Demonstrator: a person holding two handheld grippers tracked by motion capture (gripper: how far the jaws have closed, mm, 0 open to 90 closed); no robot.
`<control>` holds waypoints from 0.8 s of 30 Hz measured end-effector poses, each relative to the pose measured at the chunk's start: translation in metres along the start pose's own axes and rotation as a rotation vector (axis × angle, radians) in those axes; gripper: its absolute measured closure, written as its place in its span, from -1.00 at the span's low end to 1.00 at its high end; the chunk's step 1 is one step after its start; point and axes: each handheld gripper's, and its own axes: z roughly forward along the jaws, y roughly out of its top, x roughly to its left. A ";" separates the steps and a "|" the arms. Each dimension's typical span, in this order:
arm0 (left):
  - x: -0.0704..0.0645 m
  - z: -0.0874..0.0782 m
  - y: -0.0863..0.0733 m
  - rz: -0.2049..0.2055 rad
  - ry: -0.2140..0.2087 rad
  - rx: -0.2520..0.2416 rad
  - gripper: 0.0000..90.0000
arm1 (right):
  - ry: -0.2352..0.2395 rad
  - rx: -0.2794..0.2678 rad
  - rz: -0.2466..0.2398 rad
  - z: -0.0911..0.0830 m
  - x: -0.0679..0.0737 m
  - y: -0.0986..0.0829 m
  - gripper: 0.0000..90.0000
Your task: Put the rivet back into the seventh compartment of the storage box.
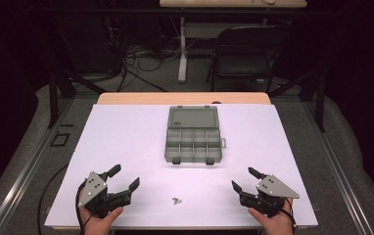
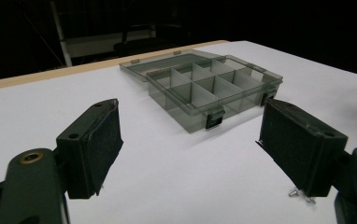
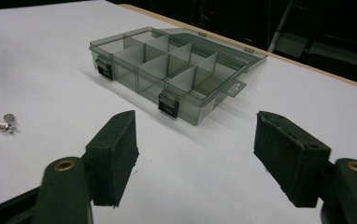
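High view: a smoky grey organiser box (image 1: 193, 142) lies on the white table top (image 1: 126, 142), ahead of both tools and roughly midway between them. Its lid (image 1: 193, 117) is swung fully open and lies flat on the far side. The tray is split into two rows of four compartments, and every one that can be seen looks empty. Two black latches (image 1: 176, 160) hang from the front wall, the side facing the tools, and a small tab sticks out of the box's right wall.

Left gripper (image 1: 124, 178) sits at the near left of the table, held in a hand (image 1: 97, 215), with its jaws spread wide and nothing between them. Right gripper (image 1: 244, 178) sits at the near right in the other hand (image 1: 273, 223), jaws likewise wide apart and holding nothing. Both point ahead and slightly inward, towards the box.

Between the two grippers, well short of the box, a few tiny metal parts (image 1: 176, 200) lie on the bare table, too small to identify for certain; one looks like a short screw.

Left gripper view: the box (image 2: 214, 88) lies ahead between the jaws, well apart from the pads (image 2: 95, 144), its dividers clear and its cells bare. The metal parts (image 2: 300, 193) peek out just beside the right-hand jaw.

Right gripper view: the box (image 3: 176, 74) is again ahead, its latched front wall turned towards this tool, and the small parts (image 3: 3, 123) lie off to the left of the jaws, well apart from them
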 end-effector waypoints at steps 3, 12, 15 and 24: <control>0.000 0.001 0.000 -0.003 -0.002 0.005 -0.54 | 0.004 0.028 -0.013 0.000 0.003 0.007 -0.24; -0.001 0.001 0.001 -0.002 -0.012 0.003 -0.54 | 0.061 0.055 -0.051 -0.001 0.018 0.040 -0.11; -0.001 0.001 0.001 0.000 -0.014 0.005 -0.54 | 0.092 0.062 -0.052 0.001 0.022 0.045 -0.06; 0.001 0.002 0.001 -0.012 -0.009 0.007 -0.54 | 0.142 0.139 -0.037 0.022 0.038 0.046 -0.02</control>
